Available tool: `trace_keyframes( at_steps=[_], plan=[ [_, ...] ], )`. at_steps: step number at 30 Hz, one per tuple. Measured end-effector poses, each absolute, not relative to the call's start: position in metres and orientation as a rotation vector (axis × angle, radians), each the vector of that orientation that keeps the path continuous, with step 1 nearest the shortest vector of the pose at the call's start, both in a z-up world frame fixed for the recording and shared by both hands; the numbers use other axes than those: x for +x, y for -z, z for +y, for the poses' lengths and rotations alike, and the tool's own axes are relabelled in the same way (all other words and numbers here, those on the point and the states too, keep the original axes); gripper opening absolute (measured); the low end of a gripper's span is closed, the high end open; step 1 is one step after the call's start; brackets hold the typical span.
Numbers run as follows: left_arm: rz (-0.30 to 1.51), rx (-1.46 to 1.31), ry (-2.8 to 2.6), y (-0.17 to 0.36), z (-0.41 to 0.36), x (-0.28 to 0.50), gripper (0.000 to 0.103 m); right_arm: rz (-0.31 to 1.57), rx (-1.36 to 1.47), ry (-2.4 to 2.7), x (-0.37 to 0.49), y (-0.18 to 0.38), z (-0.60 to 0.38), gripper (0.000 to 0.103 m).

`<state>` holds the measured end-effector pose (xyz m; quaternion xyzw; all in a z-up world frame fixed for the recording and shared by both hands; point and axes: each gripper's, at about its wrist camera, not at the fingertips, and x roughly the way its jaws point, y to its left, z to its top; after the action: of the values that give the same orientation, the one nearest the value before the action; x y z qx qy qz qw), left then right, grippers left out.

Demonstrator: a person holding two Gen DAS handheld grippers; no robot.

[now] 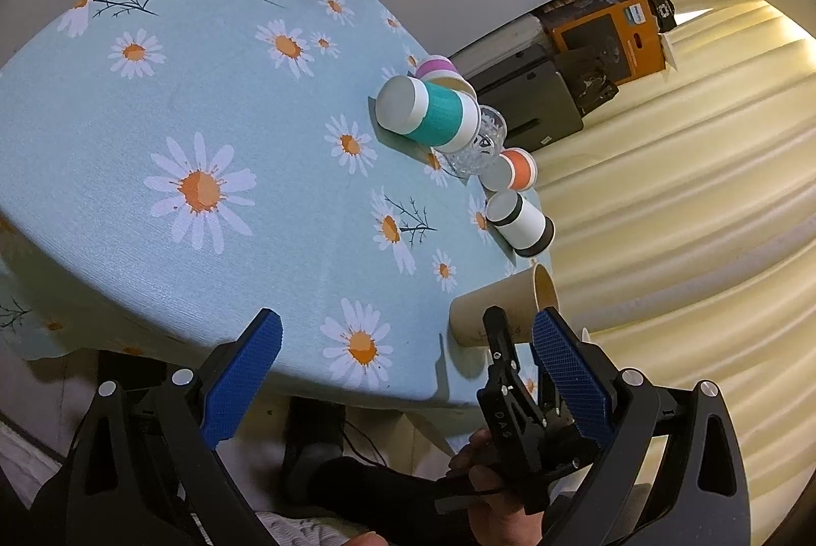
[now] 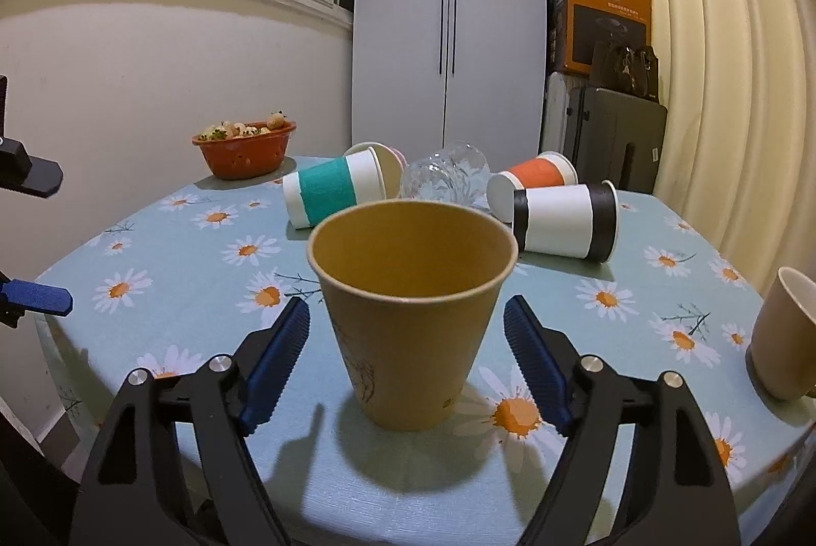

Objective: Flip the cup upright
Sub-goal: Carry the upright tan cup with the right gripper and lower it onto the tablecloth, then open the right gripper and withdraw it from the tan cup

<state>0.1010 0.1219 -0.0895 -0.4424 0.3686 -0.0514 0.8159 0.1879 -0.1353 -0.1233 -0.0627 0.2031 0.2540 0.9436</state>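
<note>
My right gripper (image 2: 406, 357) stood open, its blue pads either side of the brown paper cup (image 2: 408, 311) and, as far as I could tell, not touching it. The cup stood upright between them, mouth up, on the counter (image 2: 153, 250) near its front edge. I judged the flip of this cup done and the step in hand to be the release; the next move called for backing straight out without clipping the cup's wall.

My left gripper (image 1: 408, 372) was open too and held nothing, hanging at the counter's near edge with bare cloth ahead of it.

Beyond the brown cup lay more work: a teal-banded cup (image 2: 331, 194), a black-banded cup (image 2: 566, 222) and an orange-banded cup (image 2: 533, 181), all on their sides, with a glass tumbler (image 2: 446, 178) tipped among them. They lay close together, some touching, so reaching in there looked tight. A beige mug (image 2: 783, 334) stood far right near the edge, and an orange bowl (image 2: 244, 153) sat far left at the back. Left of the cup, the cloth lay open.
</note>
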Motion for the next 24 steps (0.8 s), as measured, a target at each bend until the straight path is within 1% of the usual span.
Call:
trace_keyframes(
  at_steps=[10,13,17,24],
  plan=[
    [0.766,-0.925,0.107,0.086,0.122,0.099,0.096,0.415,-0.095,-0.520,0.171,0.098,-0.142,0.097],
    [0.775,-0.906,0.148,0.084,0.117,0.100,0.096,0.427,-0.103,-0.512,0.163,0.090,-0.150,0.097],
    [0.756,-0.803,0.124,0.073,0.106,0.095,0.096,0.409,-0.096,-0.506,0.149,0.068,-0.166,0.097],
    [0.707,-0.689,0.162,0.053,0.091,0.083,0.096,0.456,-0.079,-0.562,0.130,0.026,-0.198,0.098]
  ],
)
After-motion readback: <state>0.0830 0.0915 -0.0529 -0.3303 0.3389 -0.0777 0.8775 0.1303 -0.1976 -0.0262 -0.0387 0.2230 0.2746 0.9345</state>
